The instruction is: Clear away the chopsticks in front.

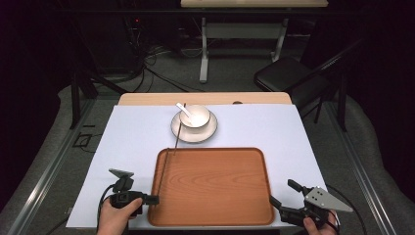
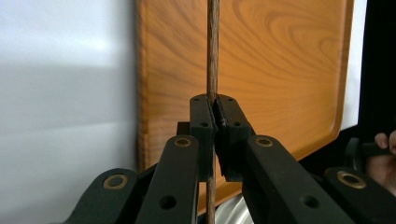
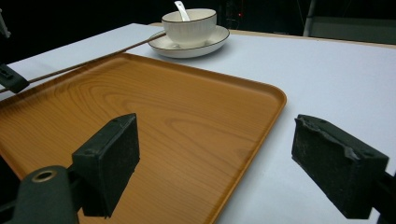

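Left hand-held gripper [image 1: 152, 199], lower left, clamps a chopstick [image 1: 169, 157] running up-frame toward the bowl [image 1: 195, 115]; right hand-held gripper [image 1: 284, 195] gapes idle.

Orange-brown wood-grain tray [image 1: 210, 188], dark brown stick [image 2: 213, 56], white bowl [image 3: 189, 25] — dark-rimmed, black jaws, pale lilac table [image 1: 137, 137]
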Available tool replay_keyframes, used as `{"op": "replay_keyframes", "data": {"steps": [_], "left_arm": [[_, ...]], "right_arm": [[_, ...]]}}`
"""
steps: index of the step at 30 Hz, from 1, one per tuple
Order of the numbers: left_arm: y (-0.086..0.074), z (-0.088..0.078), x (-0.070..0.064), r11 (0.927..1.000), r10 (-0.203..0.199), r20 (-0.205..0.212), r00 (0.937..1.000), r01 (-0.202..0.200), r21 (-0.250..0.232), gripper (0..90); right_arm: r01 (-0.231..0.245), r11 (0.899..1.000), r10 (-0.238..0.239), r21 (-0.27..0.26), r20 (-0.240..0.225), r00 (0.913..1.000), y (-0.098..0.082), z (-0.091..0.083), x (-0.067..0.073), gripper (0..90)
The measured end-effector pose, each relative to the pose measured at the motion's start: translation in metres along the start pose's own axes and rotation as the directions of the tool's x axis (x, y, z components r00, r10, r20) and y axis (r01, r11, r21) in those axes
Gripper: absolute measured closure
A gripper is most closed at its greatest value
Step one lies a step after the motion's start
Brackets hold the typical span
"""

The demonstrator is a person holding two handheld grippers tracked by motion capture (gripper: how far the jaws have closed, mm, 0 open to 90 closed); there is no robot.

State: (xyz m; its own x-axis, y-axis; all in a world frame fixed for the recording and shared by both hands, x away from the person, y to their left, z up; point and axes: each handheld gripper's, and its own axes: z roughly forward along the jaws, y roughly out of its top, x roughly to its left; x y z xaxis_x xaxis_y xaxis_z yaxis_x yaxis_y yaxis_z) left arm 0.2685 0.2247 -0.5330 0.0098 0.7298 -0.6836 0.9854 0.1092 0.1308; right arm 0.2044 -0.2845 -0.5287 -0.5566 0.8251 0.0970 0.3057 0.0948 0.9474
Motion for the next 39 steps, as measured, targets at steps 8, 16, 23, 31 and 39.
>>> {"op": "replay_keyframes", "data": {"steps": [8,16,23,31,39], "left_arm": [[0.0,0.013,0.0,0.9999,0.001,-0.012,0.9999,-0.001,0.014,86.1],[0.003,0.022,-0.004,0.9994,0.01,-0.052,0.9986,-0.008,0.033,85.8],[0.005,0.025,-0.007,0.9985,0.008,-0.085,0.9963,-0.004,0.055,84.4],[0.006,0.027,-0.012,0.9982,0.024,-0.115,0.9931,-0.018,0.057,84.0],[0.007,0.028,-0.013,0.9983,0.025,-0.1,0.9946,-0.02,0.055,82.5]], "right_arm": [[0.001,1.0,-0.001,-0.003,0.001,1.0,0.0,-0.001,0.0,14.7],[0.003,1.0,-0.003,-0.004,0.002,1.0,0.0,-0.001,0.0,14.7],[0.003,1.0,-0.003,-0.006,0.001,1.0,0.0,-0.001,0.0,14.7],[0.006,1.0,-0.006,-0.01,0.002,1.0,0.0,-0.001,0.0,14.8],[0.007,1.0,-0.007,-0.011,0.002,1.0,0.0,-0.001,0.0,14.7]]}}
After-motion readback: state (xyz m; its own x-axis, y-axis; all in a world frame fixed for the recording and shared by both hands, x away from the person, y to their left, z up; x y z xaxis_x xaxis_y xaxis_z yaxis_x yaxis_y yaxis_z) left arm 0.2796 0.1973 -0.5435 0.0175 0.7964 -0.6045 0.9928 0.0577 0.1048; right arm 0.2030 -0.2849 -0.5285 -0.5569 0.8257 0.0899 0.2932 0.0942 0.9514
